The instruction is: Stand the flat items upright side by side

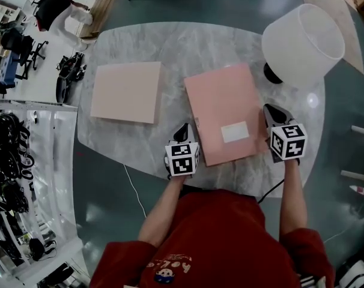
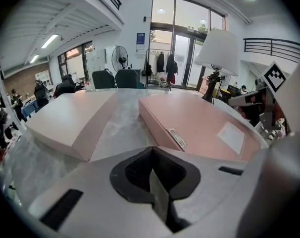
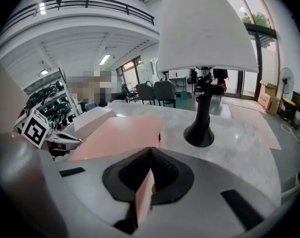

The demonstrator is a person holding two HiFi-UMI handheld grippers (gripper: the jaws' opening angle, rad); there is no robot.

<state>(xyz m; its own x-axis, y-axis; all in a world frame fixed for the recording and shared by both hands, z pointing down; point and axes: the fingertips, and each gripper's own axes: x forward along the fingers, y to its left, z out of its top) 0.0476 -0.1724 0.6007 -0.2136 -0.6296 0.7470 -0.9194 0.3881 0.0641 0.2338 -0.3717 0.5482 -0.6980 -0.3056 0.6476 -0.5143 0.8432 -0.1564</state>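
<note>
Marble table [image 1: 140, 41]: round, pale with grey veins, carrying two flat boxes and a lamp.
Pale pink box [image 1: 127, 92]: squarish, lying flat on the left part of the table, apart from both grippers.
Salmon pink box [image 1: 221, 104]: lying flat in the middle of the table, near the pale one, with a strip of bare marble between them. A white label [image 1: 235, 132] sits close to its near edge.
Lamp [image 1: 302, 44]: white shade on a black base, standing at the far right, just beyond the salmon box's far right corner.
Left gripper [image 1: 182, 129]: jaws closed together with nothing between them. Its tip is by the salmon box's near left corner, over the gap between the boxes. I cannot tell whether it touches the box.
Right gripper [image 1: 271, 109]: jaws likewise pressed together and empty. Its tip is at the salmon box's right edge, not far from the lamp base.
Person [image 1: 218, 239]: red top, at the table's near edge, one arm reaching to each gripper.
</note>
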